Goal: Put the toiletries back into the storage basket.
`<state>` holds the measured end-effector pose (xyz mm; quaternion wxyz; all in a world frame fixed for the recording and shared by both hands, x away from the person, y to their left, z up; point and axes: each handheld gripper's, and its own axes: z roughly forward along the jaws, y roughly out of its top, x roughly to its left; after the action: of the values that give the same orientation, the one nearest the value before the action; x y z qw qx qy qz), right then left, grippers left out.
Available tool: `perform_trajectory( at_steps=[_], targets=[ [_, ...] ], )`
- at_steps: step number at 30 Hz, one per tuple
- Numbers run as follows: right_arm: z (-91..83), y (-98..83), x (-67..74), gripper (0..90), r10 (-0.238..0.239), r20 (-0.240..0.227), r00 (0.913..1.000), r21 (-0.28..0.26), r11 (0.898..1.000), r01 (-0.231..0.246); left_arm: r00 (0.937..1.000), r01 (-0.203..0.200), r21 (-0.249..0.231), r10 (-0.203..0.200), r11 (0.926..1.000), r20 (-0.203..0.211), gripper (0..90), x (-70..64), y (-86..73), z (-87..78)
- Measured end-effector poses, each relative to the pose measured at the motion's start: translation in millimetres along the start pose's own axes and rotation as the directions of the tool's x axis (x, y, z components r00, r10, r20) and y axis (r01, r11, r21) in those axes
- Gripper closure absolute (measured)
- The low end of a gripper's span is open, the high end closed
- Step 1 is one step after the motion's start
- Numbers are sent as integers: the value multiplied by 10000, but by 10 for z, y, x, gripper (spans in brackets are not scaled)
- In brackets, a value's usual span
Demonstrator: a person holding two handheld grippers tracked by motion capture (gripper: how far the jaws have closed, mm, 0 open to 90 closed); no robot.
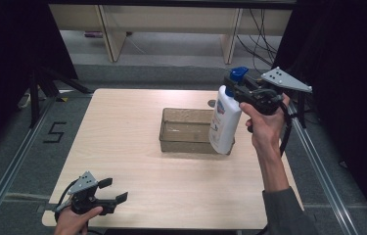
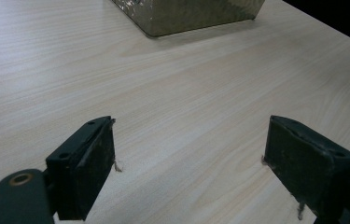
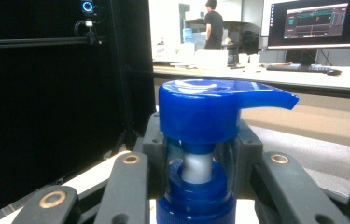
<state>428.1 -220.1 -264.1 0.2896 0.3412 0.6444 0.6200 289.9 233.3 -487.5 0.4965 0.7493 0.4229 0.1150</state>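
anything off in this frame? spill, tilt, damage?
No spill or damage shows. The pump bottle hangs tilted above the clear bin's right end, gripped at the neck by the right gripper. The left gripper rests open near the table corner.

White plastic pump bottle (image 1: 225, 122) with a blue pump head (image 3: 210, 112), blue collar and blue label print. Translucent olive-brown rectangular plastic bin (image 1: 186, 131). Pale wood-grain tabletop (image 1: 122, 147), streaked lengthwise. Black two-jaw grippers, left (image 1: 115, 191) and right (image 1: 240, 90), each with a grey three-cornered plate; brass-coloured rivets at the jaw links.
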Motion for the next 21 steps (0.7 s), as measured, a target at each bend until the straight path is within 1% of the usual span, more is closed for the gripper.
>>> perform_trajectory(
  at_steps=[1,2,3,5,7,9,10,11,12,14,16,17,18,19,21],
  targets=[
    [13,-1,-4,663,142,27,9999,46,9999,-143,10000,-1,-6,1,10000,-4,157,0,1,-1],
    [29,-1,-24,663,125,91,9999,20,9999,-125,10000,-9,-4,9,10000,-1,156,0,2,-2],
    [44,-6,-44,662,235,118,9997,75,9997,-236,10000,-20,-19,20,10000,11,157,1,1,-2],
    [67,-16,-79,663,282,214,9994,82,9996,-284,10000,-14,-60,14,10000,51,157,2,1,0],
    [105,-29,-118,663,227,237,9995,97,9997,-229,10000,-18,-73,19,10000,82,156,4,0,2],
    [140,-37,-141,663,341,356,9988,164,9993,-347,10000,-16,-72,17,10000,82,156,3,0,1],
    [171,-41,-169,663,208,375,9991,163,9996,-214,10000,-16,-64,17,10000,89,156,3,0,2],
    [191,-41,-186,663,192,357,9992,209,9996,-200,9999,-19,-59,20,10000,106,156,3,-1,3],
    [207,-42,-200,663,179,434,9989,251,9995,-190,9999,-14,-61,14,10000,102,157,2,-2,4],
    [245,-41,-232,663,55,513,9987,134,9999,-62,9999,-23,-52,24,10000,151,156,7,-4,10],
    [276,-33,-251,663,213,577,9981,230,9995,-227,9999,-24,-16,24,10000,120,156,6,-3,9],
    [298,-32,-275,663,92,642,9979,158,9998,-102,9999,-26,-22,27,10000,135,156,7,-3,9],
    [308,-32,-280,662,192,667,9976,178,9996,-204,9999,-29,-49,30,10000,130,156,5,-3,8],
    [332,-32,-304,662,113,645,9979,198,9997,-126,10000,-22,-15,23,10000,65,157,2,-2,3],
    [364,-42,-318,662,249,714,9971,308,9992,-272,10000,-13,-5,13,10000,67,156,2,-2,2]
  ],
)
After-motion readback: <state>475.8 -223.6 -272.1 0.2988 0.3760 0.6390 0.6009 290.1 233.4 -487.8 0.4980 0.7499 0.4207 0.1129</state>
